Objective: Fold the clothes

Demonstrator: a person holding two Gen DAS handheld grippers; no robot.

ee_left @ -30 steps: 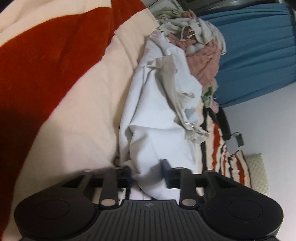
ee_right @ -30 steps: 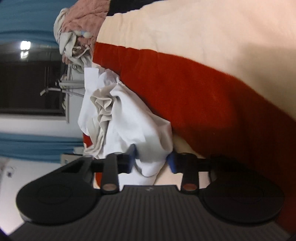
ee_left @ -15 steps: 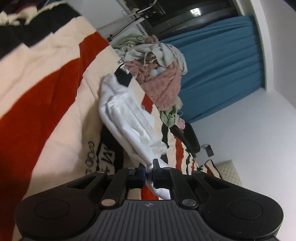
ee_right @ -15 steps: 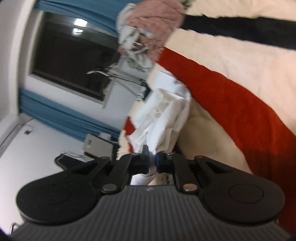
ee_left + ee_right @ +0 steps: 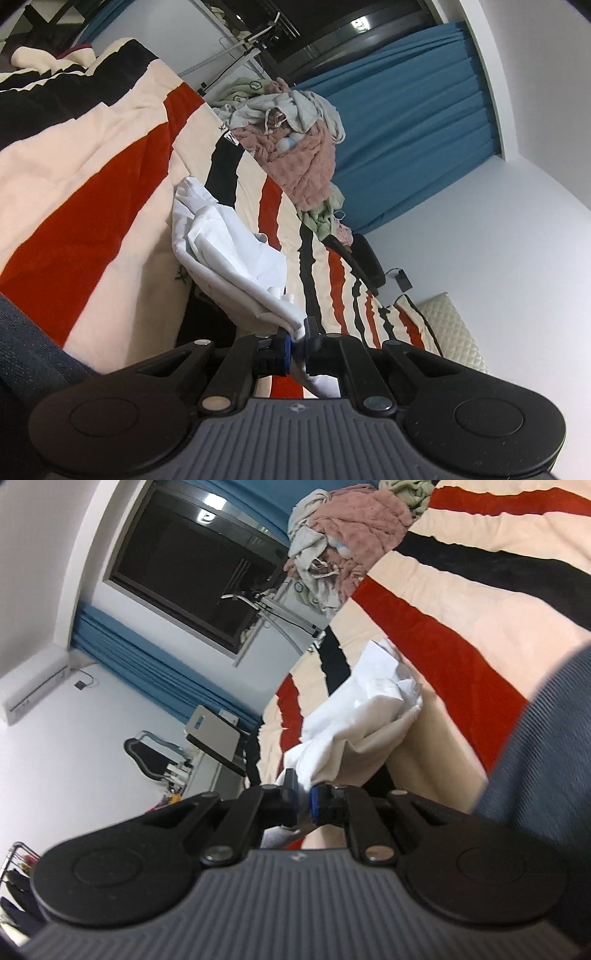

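Jaws of two grippers dominate the lower frames: the left gripper (image 5: 296, 345) is clamped on one edge of the single crumpled white cotton garment (image 5: 236, 258), the right gripper (image 5: 303, 801) is pinched on another edge (image 5: 354, 720). From both grips the cloth runs up to mid-frame over the red, cream and black striped fleece blanket (image 5: 92, 192), broad and bare at left. One heap of pink and grey laundry (image 5: 295, 147) sits upper centre before blue pleated curtains (image 5: 417, 122).
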